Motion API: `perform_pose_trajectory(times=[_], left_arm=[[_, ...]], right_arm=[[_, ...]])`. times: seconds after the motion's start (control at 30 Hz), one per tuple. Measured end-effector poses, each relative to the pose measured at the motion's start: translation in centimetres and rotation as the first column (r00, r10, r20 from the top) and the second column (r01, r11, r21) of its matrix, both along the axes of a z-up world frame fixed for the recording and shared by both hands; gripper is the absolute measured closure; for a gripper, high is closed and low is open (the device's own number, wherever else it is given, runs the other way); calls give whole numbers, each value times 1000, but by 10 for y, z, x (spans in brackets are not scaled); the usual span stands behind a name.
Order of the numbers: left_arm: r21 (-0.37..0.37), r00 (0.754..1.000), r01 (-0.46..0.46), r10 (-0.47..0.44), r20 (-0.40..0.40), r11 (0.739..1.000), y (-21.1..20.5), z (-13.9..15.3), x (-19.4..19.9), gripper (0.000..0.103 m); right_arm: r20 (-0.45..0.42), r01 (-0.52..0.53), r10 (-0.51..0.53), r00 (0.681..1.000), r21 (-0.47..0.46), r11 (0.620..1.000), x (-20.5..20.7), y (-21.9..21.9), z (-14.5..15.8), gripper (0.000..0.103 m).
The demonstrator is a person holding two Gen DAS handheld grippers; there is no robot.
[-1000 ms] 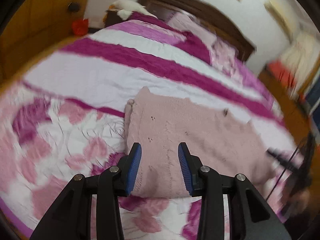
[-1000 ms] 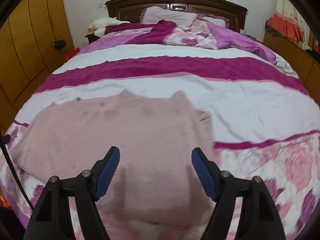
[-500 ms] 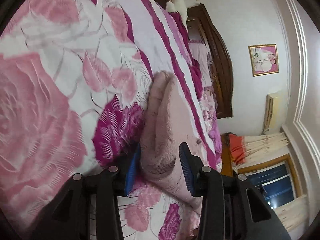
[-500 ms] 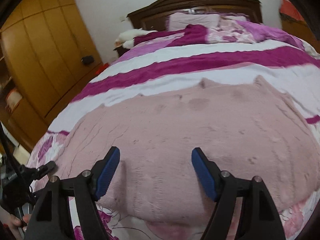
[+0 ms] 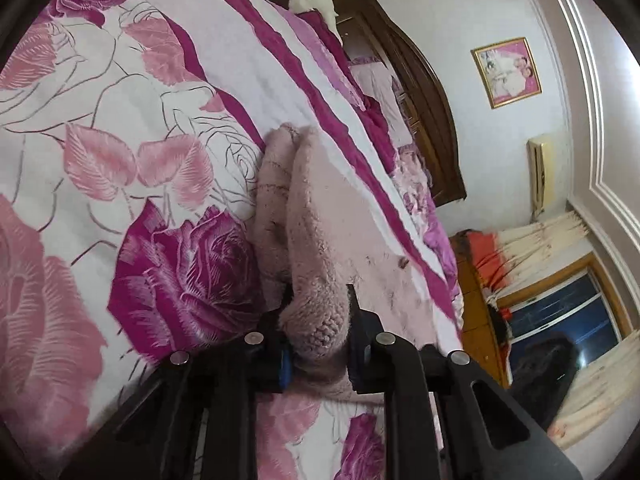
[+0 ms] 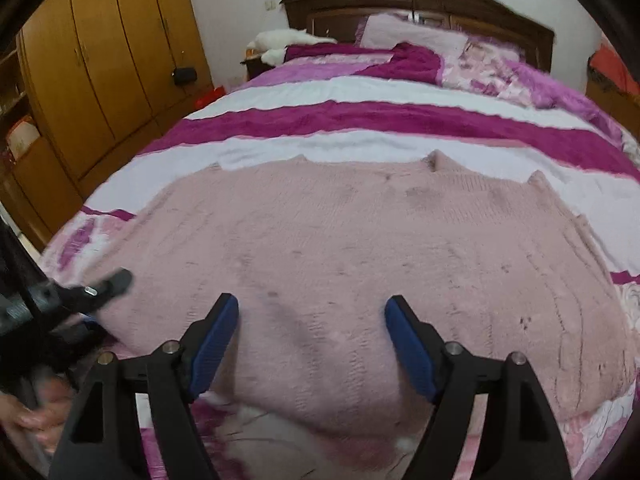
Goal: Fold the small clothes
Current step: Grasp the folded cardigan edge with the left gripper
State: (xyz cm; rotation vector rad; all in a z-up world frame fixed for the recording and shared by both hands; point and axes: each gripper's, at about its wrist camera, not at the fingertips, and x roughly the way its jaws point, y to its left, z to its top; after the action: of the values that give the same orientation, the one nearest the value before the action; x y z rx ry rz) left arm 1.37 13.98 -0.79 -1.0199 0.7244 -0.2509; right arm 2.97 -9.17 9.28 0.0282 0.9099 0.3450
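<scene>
The sweater [image 6: 360,264] lies flat on the bed [image 6: 360,120], near its foot. The likely trouble is a lopsided fold: only one corner is gripped, so lifting now could drag and bunch the knit, and the thick, fuzzy edge might slip from a shallow bite. The left gripper [image 5: 318,332] is clamped on the sweater's near corner, the knit bulging between its jaws. The right gripper [image 6: 310,344] hovers over the near hem with jaws wide apart, holding nothing; whether it touches the fabric is unclear.
</scene>
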Motion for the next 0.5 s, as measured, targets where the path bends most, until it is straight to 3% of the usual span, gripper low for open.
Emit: perform_pose_trajectory(times=[0.07, 0.2, 0.27, 0.37, 0.43, 0.5], left_arm=[[7, 1000, 6, -6, -4, 1000, 2, 1, -3, 103], [-130, 999, 20, -23, -23, 991, 20, -18, -4, 103], [-144, 1000, 20, -23, -14, 989, 21, -19, -5, 103], [-92, 999, 42, -42, -3, 995, 17, -13, -5, 103], [-73, 999, 49, -49, -4, 996, 16, -10, -5, 103], [-91, 999, 43, -44, -14, 995, 19, -11, -6, 103]], right_arm=[[-37, -15, 17, 999, 46, 999, -2, 4, 9, 22], [-67, 5, 3, 998, 111, 994, -15, 14, 15, 22], [-106, 43, -29, 994, 129, 991, -19, 17, 6, 22], [-154, 168, -150, 977, 109, 980, -29, 9, -13, 22], [-197, 278, -244, 950, 171, 945, -38, -10, -22, 22], [-262, 404, -345, 901, 220, 888, -47, -35, -26, 22]])
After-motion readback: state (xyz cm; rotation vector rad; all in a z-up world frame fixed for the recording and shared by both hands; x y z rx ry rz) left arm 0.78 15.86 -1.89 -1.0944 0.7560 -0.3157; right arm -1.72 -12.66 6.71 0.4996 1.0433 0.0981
